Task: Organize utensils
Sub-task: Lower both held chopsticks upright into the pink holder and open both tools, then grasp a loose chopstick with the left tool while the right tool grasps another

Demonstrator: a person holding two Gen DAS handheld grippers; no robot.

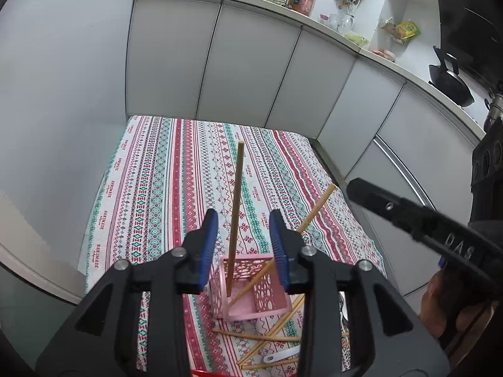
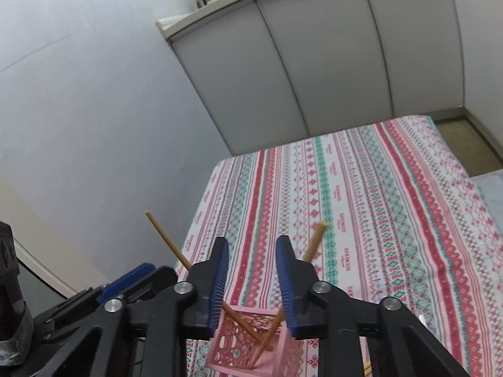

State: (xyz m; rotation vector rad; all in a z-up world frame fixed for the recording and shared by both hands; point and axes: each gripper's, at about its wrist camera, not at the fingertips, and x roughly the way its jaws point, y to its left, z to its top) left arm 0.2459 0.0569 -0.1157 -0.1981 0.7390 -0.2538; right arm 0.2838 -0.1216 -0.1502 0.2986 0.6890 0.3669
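Note:
A pink perforated basket (image 1: pixel 251 286) stands on the striped tablecloth (image 1: pixel 157 188). Two wooden chopsticks stand in it. One chopstick (image 1: pixel 237 182) is nearly upright and the other chopstick (image 1: pixel 317 207) leans right. My left gripper (image 1: pixel 243 218) hovers above the basket, open. The upright stick rises in the gap between its blue pads and neither pad touches it. My right gripper (image 2: pixel 251 245) is open over the same basket (image 2: pixel 239 352), holding nothing. There, one chopstick (image 2: pixel 166 238) leans left and another chopstick (image 2: pixel 314 242) shows past the right finger. The left gripper's blue pad (image 2: pixel 125 281) is close on the left.
Several loose chopsticks (image 1: pixel 267 336) and a white spoon (image 1: pixel 276 358) lie on the cloth just in front of the basket. The right gripper's black finger (image 1: pixel 386 205) reaches in from the right. White cabinets (image 1: pixel 245 62) wall the table's far side; the floor (image 2: pixel 465 144) drops off at right.

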